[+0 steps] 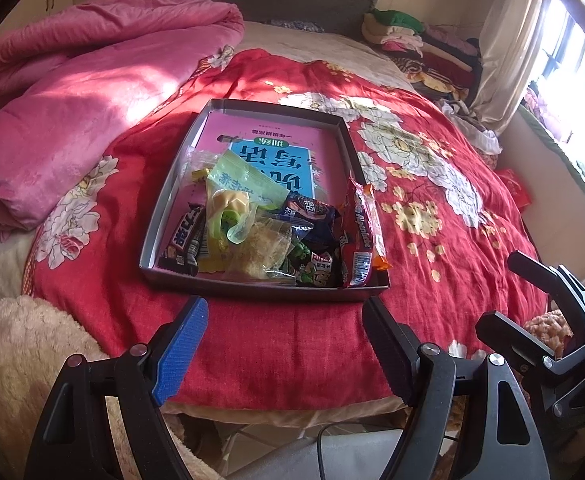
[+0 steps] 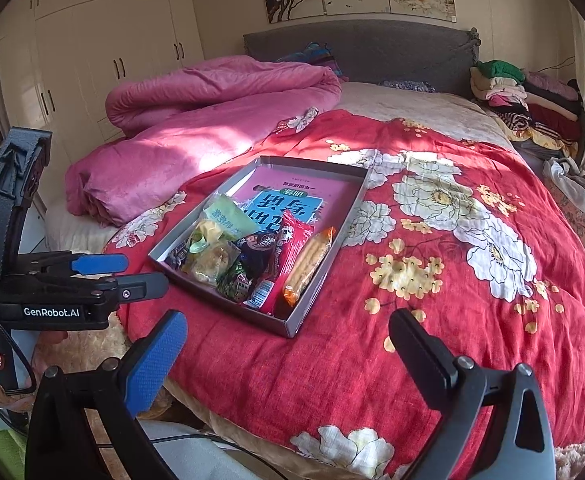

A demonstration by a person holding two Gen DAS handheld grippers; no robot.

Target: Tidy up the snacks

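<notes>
Setting: a bed [image 2: 432, 360] covered by a red cotton spread printed with large white and yellow flowers; sunlight falls across it.
Tray: a shallow rectangular grey cardboard box [image 1: 164, 216], open at the top, lies flat on the red spread near the foot of the bed.
Tray lining: a pink and blue printed booklet [image 1: 276, 148] lies flat on the box floor, filling its far half.
Snacks: a heap of wrapped packets occupies the near half of the box, resting on the booklet and against the near wall.
Snacks, detail: a pale green translucent bag [image 1: 240, 184] lies on top toward the left; a dark chocolate-bar wrapper [image 1: 182, 242] sits in the near left corner; a long red stick-shaped packet [image 1: 362, 232] leans along the right wall; an orange clear-fronted biscuit packet [image 2: 310, 264] lies next to it, best seen in the right wrist view.
Left claw [image 1: 284, 344]: jaws spread wide with nothing between them; it hovers over the red spread, just short of the near wall of the box, apart from it.
Right claw [image 2: 288, 356]: jaws spread wide, holding nothing; it hangs over the spread, near the box's near corner without touching.
Background, left: a rumpled pink satin quilt [image 2: 196, 120] is piled on the bed beside the box.
Background, right: a stack of folded clothes [image 2: 524, 96] sits at the head of the bed by the grey headboard [image 2: 392, 52].
</notes>
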